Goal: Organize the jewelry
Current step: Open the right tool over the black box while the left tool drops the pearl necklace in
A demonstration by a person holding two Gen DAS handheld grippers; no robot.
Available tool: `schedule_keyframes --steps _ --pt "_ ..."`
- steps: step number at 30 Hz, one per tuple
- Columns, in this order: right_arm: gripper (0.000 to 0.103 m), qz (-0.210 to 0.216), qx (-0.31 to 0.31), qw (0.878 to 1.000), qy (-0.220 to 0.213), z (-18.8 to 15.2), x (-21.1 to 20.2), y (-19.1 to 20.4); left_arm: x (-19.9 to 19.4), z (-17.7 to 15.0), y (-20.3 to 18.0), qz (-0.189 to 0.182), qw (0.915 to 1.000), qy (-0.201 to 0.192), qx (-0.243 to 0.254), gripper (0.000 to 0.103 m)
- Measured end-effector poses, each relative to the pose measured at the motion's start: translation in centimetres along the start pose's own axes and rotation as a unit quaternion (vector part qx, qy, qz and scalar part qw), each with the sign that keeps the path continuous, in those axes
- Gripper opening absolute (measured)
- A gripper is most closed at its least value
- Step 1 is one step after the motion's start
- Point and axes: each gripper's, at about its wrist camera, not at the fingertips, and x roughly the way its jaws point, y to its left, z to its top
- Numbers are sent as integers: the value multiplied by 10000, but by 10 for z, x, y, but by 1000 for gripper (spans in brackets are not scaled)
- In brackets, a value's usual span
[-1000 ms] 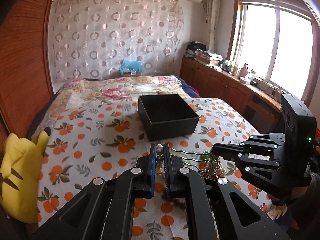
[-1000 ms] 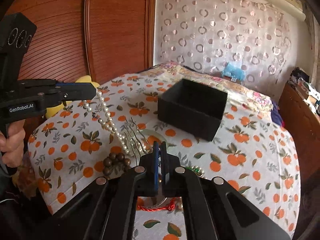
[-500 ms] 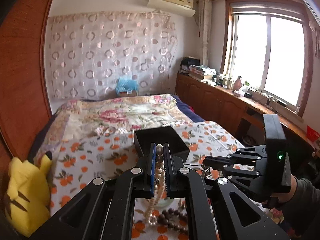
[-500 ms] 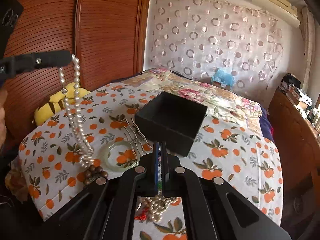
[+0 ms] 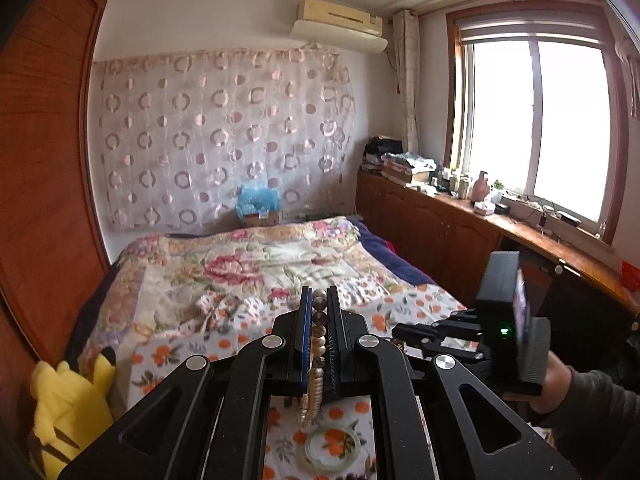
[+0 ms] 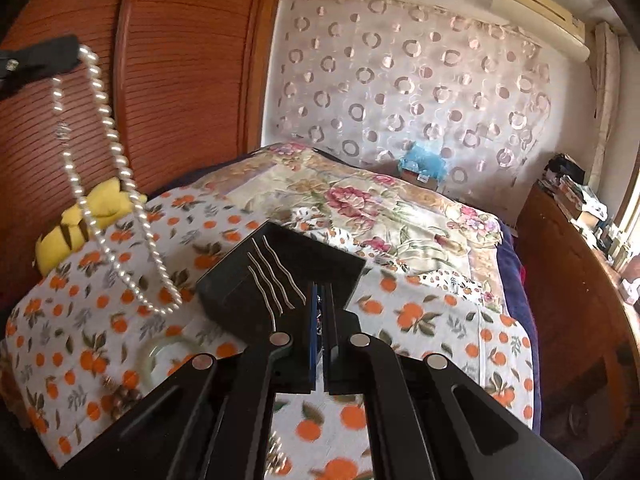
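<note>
Lifting pearl necklace (image 6: 105, 128) clenched in left gripper (image 5: 319, 312) upper left, right gripper (image 6: 320, 304) pinching hair comb (image 6: 272, 276), lower both slow into black box (image 6: 280, 272) mid-frame w/o snagging.

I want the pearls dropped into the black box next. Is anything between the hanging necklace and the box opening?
Nothing visible blocks it. The pearl necklace hangs free from the left tongs, above the bedspread to the left of the black box. The right tongs hold a metal hair comb over the box's near side, so those could crowd the drop.
</note>
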Motion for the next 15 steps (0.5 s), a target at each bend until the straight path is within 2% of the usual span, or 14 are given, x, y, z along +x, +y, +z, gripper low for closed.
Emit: schedule_keyframes --steps 7,15 --pt "3 273 489 9983 134 15 34 -18 17 26 -6 123 9998 -94 121 6" --pt "4 648 704 9925 754 -1 86 -9 54 35 -12 167 9996 74 207 6"
